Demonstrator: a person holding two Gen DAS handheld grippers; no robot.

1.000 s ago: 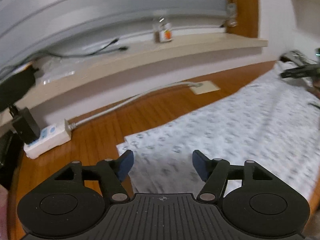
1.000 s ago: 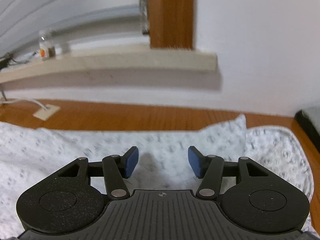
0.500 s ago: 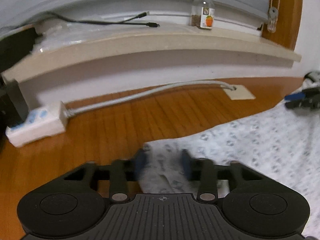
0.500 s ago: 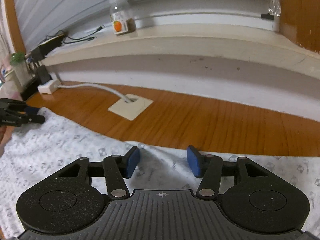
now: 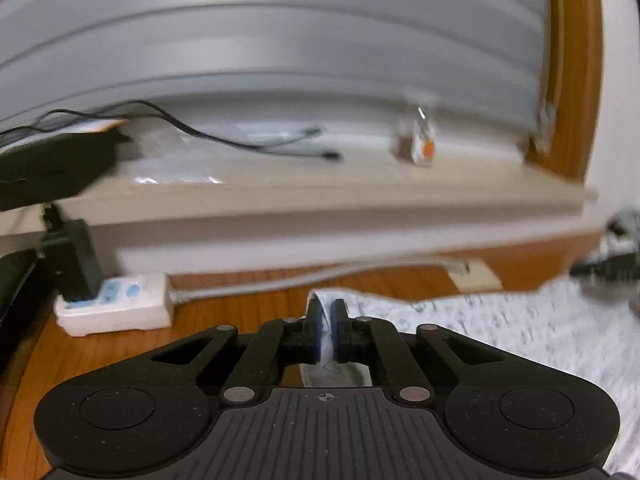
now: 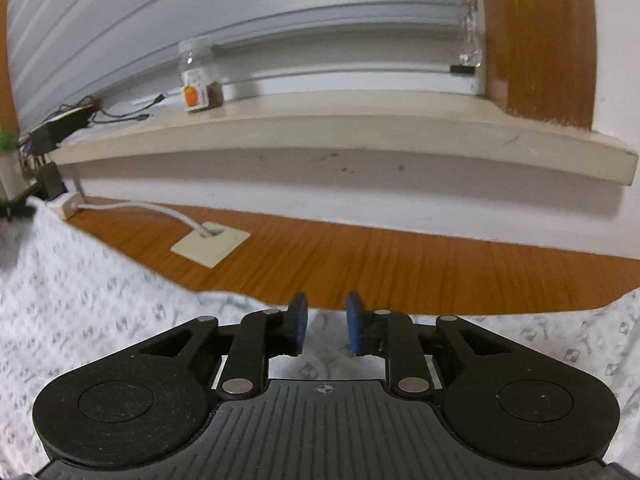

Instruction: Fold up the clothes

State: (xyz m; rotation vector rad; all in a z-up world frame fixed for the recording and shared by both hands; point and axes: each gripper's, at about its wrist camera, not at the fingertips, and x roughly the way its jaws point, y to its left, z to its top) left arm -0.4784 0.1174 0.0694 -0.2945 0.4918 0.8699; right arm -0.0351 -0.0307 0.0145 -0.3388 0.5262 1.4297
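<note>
A white garment with a small grey print (image 5: 500,328) lies spread on the wooden floor (image 5: 248,308). My left gripper (image 5: 327,320) is shut on the garment's corner, and a strip of the cloth shows between its blue pads. In the right wrist view the same garment (image 6: 92,304) fills the lower left and right. My right gripper (image 6: 323,322) hovers over the garment's far edge; its jaws are closing, a gap remains, and the cloth lies beneath and between the pads without being pinched. The right gripper shows as a dark blur (image 5: 608,268) at the far right of the left wrist view.
A white power strip (image 5: 116,304) with a black plug lies on the floor at left, its cable running to a floor outlet plate (image 6: 210,246). A low sill (image 6: 320,132) along the wall carries a small jar (image 6: 200,80) and black cables (image 5: 240,144).
My left gripper has closed from wide open onto the garment's corner and lifted it a little. My right gripper swung left along the far edge and its jaws have narrowed.
</note>
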